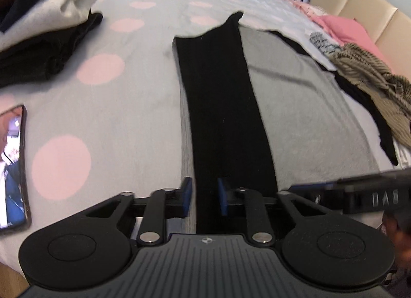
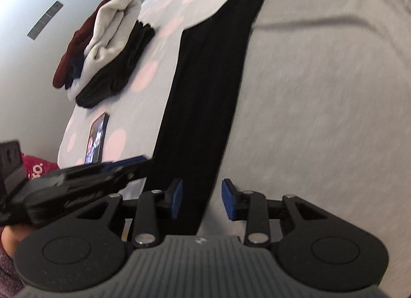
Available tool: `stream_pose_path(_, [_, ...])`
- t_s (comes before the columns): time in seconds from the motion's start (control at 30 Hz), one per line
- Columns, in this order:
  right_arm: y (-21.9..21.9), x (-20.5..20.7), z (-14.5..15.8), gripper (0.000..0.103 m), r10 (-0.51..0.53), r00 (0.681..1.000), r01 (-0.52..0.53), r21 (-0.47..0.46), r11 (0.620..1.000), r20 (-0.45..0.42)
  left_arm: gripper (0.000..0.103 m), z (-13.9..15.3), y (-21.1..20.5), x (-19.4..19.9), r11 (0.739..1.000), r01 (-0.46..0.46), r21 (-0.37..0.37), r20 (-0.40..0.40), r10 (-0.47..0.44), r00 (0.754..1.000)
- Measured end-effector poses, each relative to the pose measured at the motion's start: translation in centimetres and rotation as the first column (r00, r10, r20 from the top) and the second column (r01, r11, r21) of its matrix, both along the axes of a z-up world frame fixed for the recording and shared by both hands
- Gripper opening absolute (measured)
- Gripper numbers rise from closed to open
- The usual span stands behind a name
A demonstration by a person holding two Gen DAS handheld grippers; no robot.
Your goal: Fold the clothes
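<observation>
Left claw (image 1: 204,196) sits low at six o'clock in its own view, blue pads (image 1: 187,195) apart with a clear gap, nothing pinched; the black strip (image 1: 218,108) runs up between them from below, but the pads do not press on it. Released, then. That black strip is a long folded part of the garment, stretching from six o'clock up toward twelve, where it ends in a little point. To its right, from about one to four o'clock, spreads the grey panel (image 1: 303,108) of the same garment, flat on the bed (image 1: 133,108) with its pink-spotted cover.

Right claw (image 2: 202,201), same story in its own camera: pads wide, the strip's edge passing between them, no squeeze visible. Released. The grey panel (image 2: 321,105) fills everything from twelve round to four o'clock. At eight o'clock the left claw cuts in blurred, just beside the right one.

Up at ten o'clock in the left view, the folded stack (image 1: 43,15): dark red, cream, black underneath. A phone (image 1: 12,169) lies at nine o'clock, screen lit. At two to three o'clock, a loose heap: pink cloth (image 1: 341,28) and a ribbed tan knit (image 1: 372,82) near the padded headboard (image 1: 359,0).
</observation>
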State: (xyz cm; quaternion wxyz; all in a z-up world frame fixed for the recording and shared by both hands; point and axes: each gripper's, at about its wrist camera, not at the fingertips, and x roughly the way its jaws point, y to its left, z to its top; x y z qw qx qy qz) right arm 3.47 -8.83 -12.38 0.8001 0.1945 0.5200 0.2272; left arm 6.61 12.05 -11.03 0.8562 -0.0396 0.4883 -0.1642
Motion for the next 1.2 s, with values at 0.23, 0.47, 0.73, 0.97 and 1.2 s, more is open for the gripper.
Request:
stream_pose_path(0.23, [0.7, -0.6, -0.6, 0.002, -0.027, 0.999, 0.028, -0.019, 0.999, 0.028, 0.001, 0.1, 1.6, -0.6, 0.998, -0.06, -0.032, 0.014, 0.06, 0.998])
stream_pose_path(0.47, [0.6, -0.6, -0.8, 0.003, -0.029, 0.999, 0.03, -0.036, 0.999, 0.023, 0.002, -0.7, 2.9, -0.5, 0.993, -0.091, -0.07, -0.007, 0.091, 0.996])
stream_pose_path(0.73, [0.3, -3.3, 0.7, 0.027, 0.037, 0.999, -0.037, -0.012, 0.999, 0.015, 0.01, 1.8, 3.7, -3.9, 0.998, -0.051, -0.028, -0.028, 0.05, 0.998])
stream_pose_path(0.97, [2.7, -6.1, -0.8, 0.027, 0.165, 0.983, -0.166, 0.0, 0.986, -0.084, 0.01, 1.0, 3.2, -7.2, 0.999, -0.032, 0.005, -0.105, 0.033, 0.994])
stream_pose_path(1.2, [4.1, -5.9, -4.4, 0.038, 0.127, 0.981, -0.128, 0.0, 0.992, -0.15, 0.01, -0.4, 3.3, -8.1, 0.999, -0.034, -0.024, -0.151, 0.03, 0.988])
